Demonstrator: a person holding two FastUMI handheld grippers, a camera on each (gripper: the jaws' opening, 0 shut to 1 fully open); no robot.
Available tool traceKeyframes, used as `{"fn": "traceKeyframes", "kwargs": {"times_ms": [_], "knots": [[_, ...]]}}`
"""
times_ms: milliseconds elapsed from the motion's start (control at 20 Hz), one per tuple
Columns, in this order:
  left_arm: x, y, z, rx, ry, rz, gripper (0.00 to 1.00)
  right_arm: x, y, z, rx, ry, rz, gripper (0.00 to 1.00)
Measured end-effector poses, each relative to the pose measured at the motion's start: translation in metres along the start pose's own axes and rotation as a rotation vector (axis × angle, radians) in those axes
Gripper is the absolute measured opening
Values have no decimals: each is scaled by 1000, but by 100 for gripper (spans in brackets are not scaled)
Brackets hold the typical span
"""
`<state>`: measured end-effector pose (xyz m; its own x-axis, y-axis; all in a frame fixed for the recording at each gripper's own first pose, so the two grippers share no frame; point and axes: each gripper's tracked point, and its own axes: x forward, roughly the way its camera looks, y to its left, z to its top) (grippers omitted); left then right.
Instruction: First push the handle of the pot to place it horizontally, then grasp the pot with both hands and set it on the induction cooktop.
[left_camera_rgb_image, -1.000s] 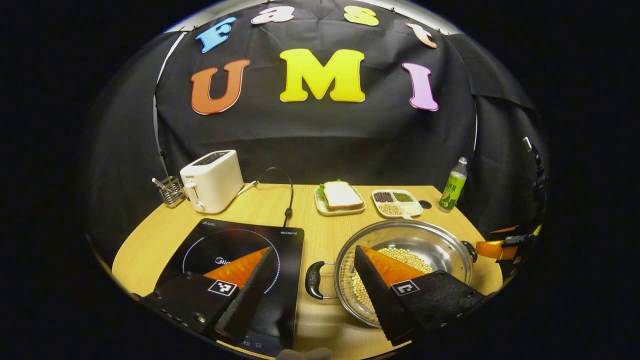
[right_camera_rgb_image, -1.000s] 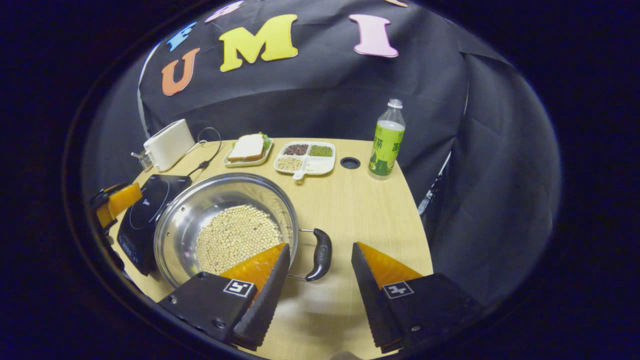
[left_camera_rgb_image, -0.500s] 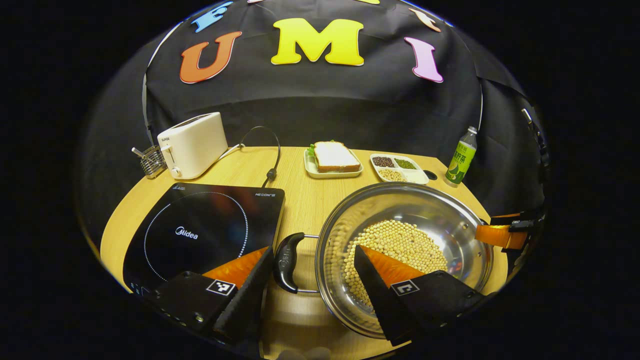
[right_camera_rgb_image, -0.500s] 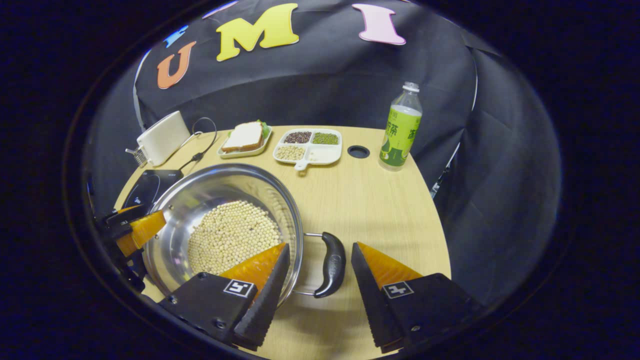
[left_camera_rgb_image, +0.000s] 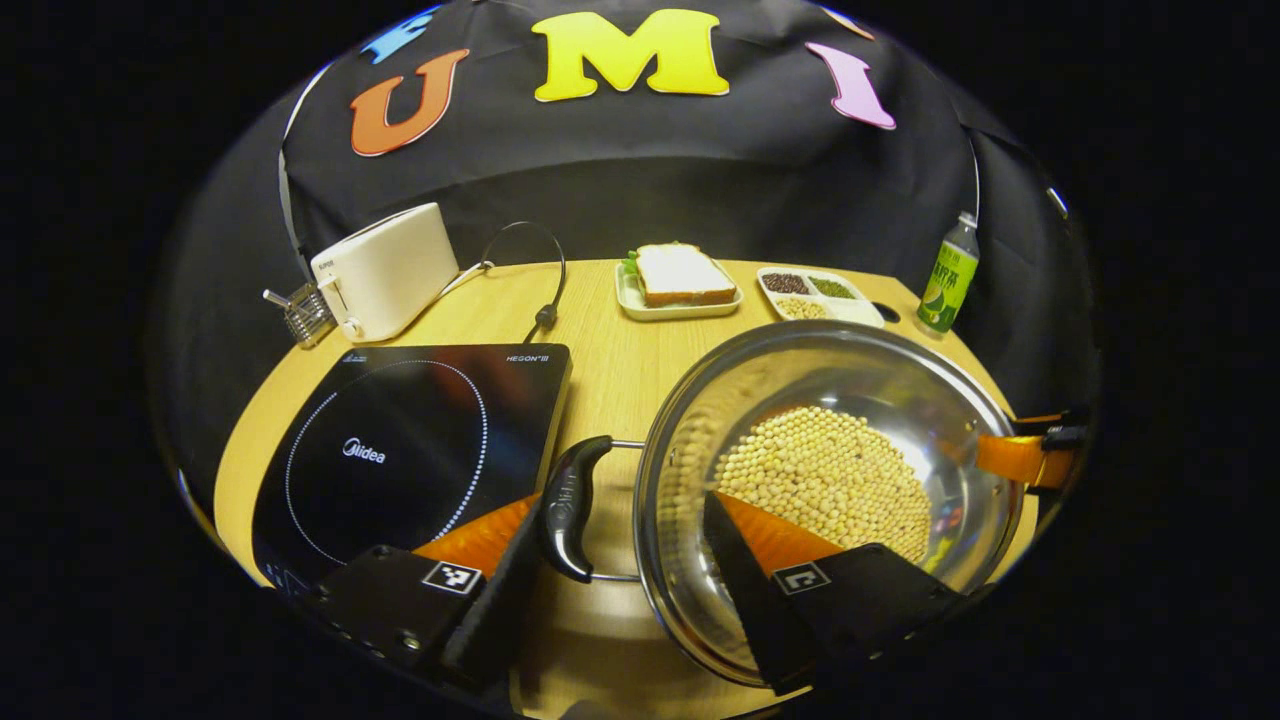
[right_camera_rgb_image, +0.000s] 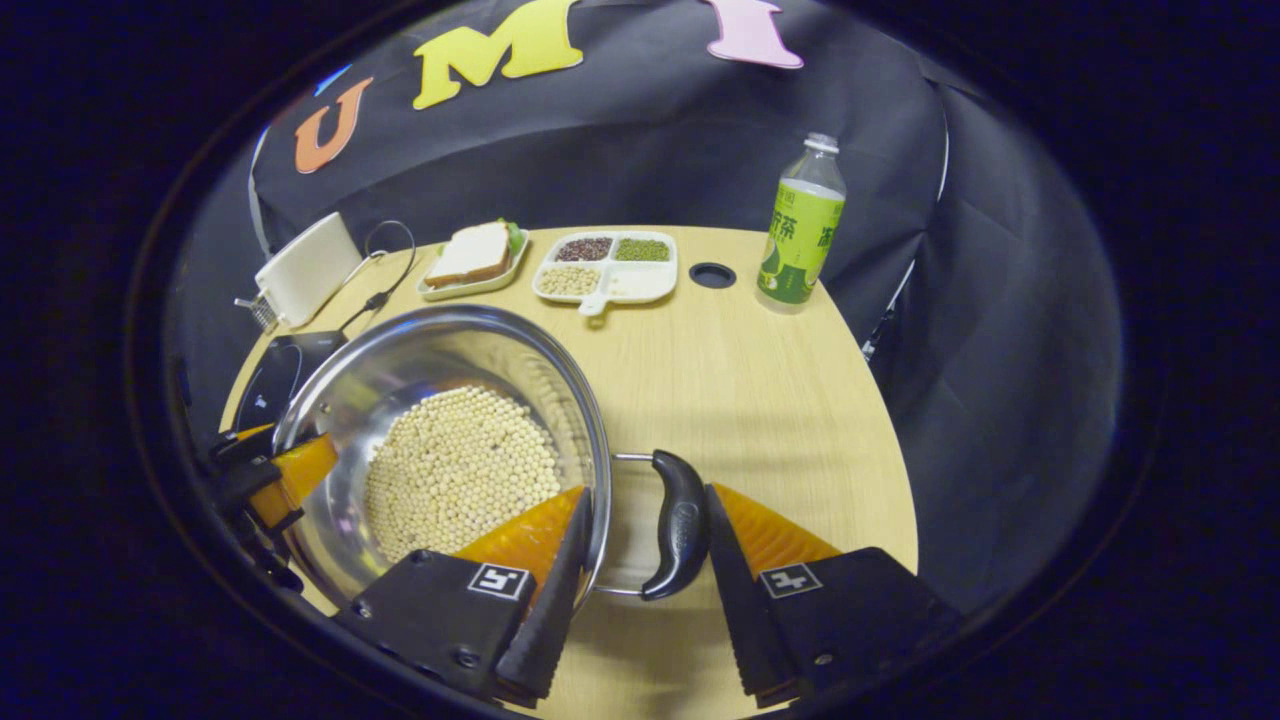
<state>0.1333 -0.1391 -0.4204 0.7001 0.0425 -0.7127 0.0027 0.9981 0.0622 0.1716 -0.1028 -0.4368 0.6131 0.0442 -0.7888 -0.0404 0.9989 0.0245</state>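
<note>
both tongs straddling the pot handles, spread wide

tabletop (right_camera_rgb_image: 760, 400) is carrying the induction cooktop (left_camera_rgb_image: 400, 450) with the pot (left_camera_rgb_image: 800, 400) of beans sitting just beside it. left tongs (left_camera_rgb_image: 615, 560) are bracketing the left handle (left_camera_rgb_image: 568, 505), released; right tongs (right_camera_rgb_image: 645, 560) are flanking the right handle (right_camera_rgb_image: 682, 520), also released, not clenched.

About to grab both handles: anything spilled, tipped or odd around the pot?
Nothing stands out. The beans lie inside the pot, none on the table; the bottle stands upright.
</note>
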Motion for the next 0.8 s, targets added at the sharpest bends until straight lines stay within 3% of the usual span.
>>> {"fn": "traceKeyframes", "kwargs": {"times_ms": [50, 200, 250, 300, 450, 800], "knots": [[2, -1, 2, 11, -1, 9, 75, 0, 0, 0, 1, 12, -12, 69], [3, -1, -1, -2, 34, 24, 73, -1, 0, -1, 13, 38, -27, 65], [2, 0, 1, -13, 31, 23, 82, -1, 1, -2, 9, 47, -34, 65], [3, -1, 1, -21, 33, 24, 70, -1, 1, -1, 4, 50, -33, 63], [-1, -2, 5, -21, 14, 17, 62, -2, 0, -2, 15, 52, -18, 56], [-12, 4, 14, -9, -5, 0, 60, -17, 4, 2, 9, 29, -20, 54]]}}
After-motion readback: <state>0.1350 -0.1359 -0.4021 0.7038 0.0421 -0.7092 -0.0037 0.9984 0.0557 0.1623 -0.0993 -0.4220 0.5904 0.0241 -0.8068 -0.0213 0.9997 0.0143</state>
